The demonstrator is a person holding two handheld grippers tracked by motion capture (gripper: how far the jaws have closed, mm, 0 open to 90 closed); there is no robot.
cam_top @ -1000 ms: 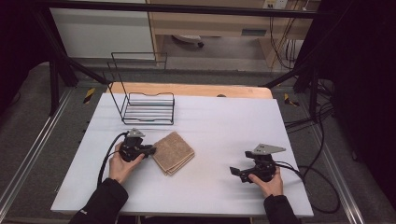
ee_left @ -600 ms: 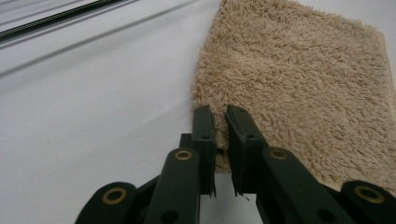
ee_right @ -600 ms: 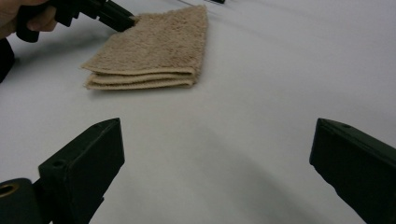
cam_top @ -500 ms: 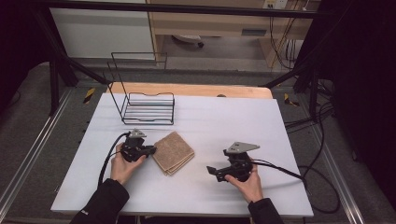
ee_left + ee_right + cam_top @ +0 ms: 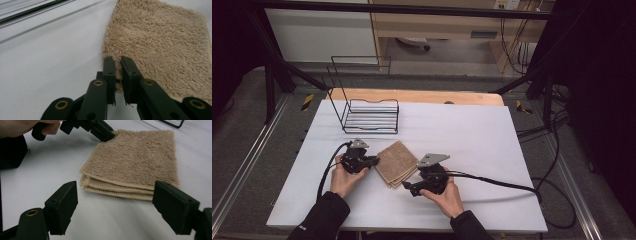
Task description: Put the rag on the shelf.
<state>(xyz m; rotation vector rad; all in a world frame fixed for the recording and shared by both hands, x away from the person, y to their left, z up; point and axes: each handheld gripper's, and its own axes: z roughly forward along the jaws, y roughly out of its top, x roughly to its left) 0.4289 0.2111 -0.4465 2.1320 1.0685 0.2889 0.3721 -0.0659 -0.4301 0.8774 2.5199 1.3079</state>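
1. The right gripper [image 5: 408,188] had moved left across the table [image 5: 492,150], jaws wide apart, close to the folded towel [image 5: 397,162].
2. The left gripper [image 5: 118,66] stayed clamped on the towel's edge.

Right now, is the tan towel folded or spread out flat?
Folded. The right gripper view shows the towel as several stacked layers along its near edge, lying compact and square on the white table.
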